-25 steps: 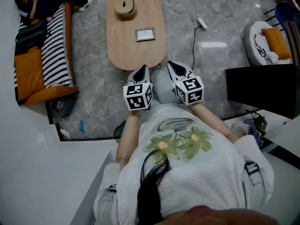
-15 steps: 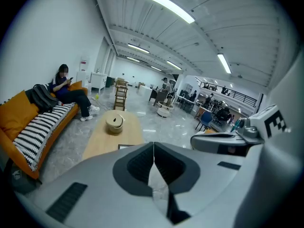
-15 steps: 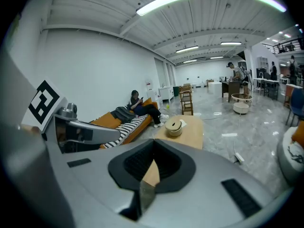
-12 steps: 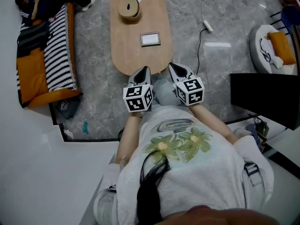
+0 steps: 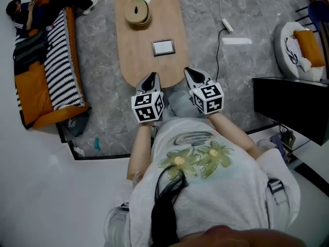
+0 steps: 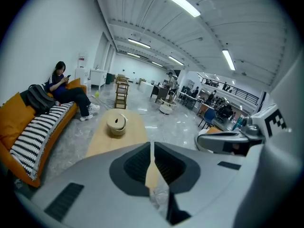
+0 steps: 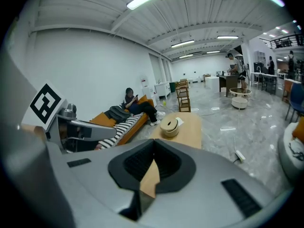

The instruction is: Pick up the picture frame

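A small picture frame (image 5: 163, 47) lies flat in the middle of the oval wooden table (image 5: 133, 55). My left gripper (image 5: 149, 78) hangs over the table's near end, jaws together, nothing between them. My right gripper (image 5: 191, 75) is level with it, just off the table's near right edge, also shut and empty. Both point toward the frame, which lies well ahead of them. In the left gripper view the closed jaws (image 6: 151, 148) hide the frame; the table (image 6: 102, 139) shows beyond. The right gripper view shows shut jaws (image 7: 153, 146) with the table (image 7: 190, 129) ahead.
A round wooden box (image 5: 137, 10) with a white card beside it stands at the table's far end. An orange sofa with a striped cover (image 5: 49, 66), a person sitting on it, runs along the left. A power strip and cable (image 5: 226, 24) lie on the floor at right, near a black cabinet (image 5: 290, 104).
Both grippers have moved forward toward the table, and the left one now reaches over its near end. The table and frame sit nearer in the head view.
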Demonstrator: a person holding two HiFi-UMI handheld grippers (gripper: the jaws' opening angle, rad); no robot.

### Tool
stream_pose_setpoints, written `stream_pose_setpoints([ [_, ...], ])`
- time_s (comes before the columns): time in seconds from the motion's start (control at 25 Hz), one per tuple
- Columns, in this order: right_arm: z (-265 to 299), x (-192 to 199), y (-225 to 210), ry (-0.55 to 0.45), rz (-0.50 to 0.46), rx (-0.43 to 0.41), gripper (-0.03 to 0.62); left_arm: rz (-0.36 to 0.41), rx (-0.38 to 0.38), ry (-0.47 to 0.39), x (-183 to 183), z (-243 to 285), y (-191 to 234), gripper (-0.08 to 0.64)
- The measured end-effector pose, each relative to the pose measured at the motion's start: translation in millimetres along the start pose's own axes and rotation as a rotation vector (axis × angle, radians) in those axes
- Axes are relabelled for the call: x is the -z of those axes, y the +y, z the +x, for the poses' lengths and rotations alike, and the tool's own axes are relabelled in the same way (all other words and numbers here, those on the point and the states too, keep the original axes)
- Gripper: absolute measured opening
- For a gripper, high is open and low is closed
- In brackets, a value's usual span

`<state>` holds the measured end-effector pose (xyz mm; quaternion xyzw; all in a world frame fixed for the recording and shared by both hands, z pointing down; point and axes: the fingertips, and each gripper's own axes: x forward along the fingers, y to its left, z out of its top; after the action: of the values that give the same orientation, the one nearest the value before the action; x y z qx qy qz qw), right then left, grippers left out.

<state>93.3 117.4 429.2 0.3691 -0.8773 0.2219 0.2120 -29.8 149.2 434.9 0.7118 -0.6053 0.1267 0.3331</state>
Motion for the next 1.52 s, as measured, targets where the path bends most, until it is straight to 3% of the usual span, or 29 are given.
stream_pose_setpoints([
  [0.36,29.7,-7.3,-17.3,0.023,0.021,-0.009,0.012,-0.002,0.016,0.040,-7.7,32.0,8.8,0.079],
  [0.68,53.0,-9.0,-32.3,0.049,0.042,-0.005,0.061,0.020,0.016,0.072,-11.5,59.2,18.8,0.102],
  [1.32,102.7,-11.5,-56.3,0.131,0.061,0.012,0.078,0.011,0.034,0.140,-24.4,103.1,52.3,0.109],
  [1.52,121.5,0.0,-67.7,0.172,0.100,0.031,0.080,-0.035,0.077,0.133,-28.5,117.4,52.3,0.109],
])
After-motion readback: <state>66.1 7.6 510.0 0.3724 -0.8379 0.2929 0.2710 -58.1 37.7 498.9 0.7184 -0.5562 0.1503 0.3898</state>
